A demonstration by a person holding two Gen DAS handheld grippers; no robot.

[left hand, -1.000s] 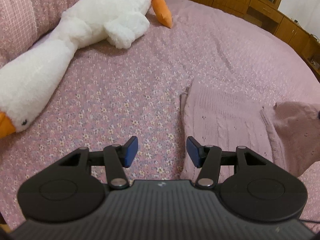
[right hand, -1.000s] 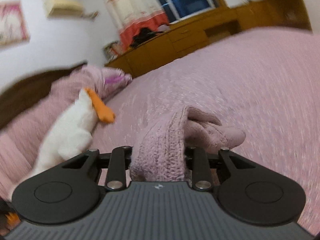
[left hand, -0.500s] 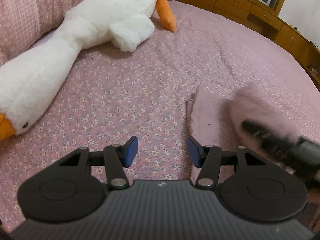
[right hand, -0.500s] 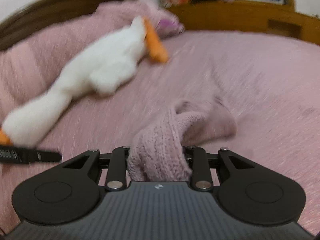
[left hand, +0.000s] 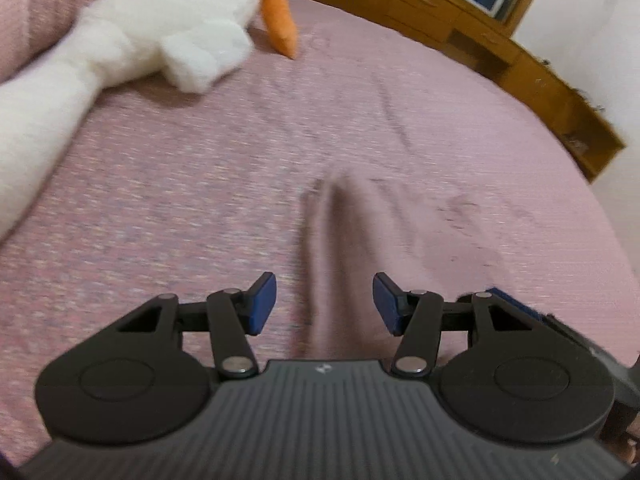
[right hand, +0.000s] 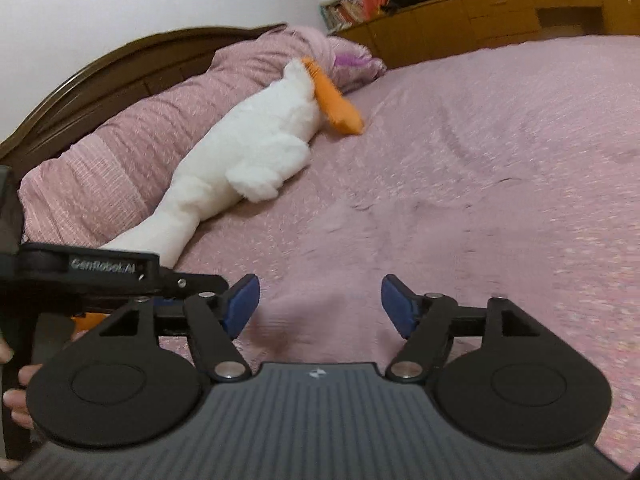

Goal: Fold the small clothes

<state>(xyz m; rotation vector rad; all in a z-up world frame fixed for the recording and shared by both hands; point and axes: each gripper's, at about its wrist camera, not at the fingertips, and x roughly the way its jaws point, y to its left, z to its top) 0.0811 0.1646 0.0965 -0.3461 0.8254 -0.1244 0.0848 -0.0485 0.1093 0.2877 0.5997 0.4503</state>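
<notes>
We see the right gripper [right hand: 320, 304] with its jaws just sprung apart, the pink knit garment [right hand: 316, 320] lying blurred between and below the blue pads, no longer pinched. Our left gripper [left hand: 324, 304] stands half open and holds nothing, over the same garment [left hand: 360, 240] at lower centre of its frame. A white plush goose [right hand: 256, 148] lies at upper left on the bedspread [right hand: 500, 140]

Motion blur smears the pink knit garment [left hand: 348, 248] and floral bedspread [left hand: 180, 200].
</notes>
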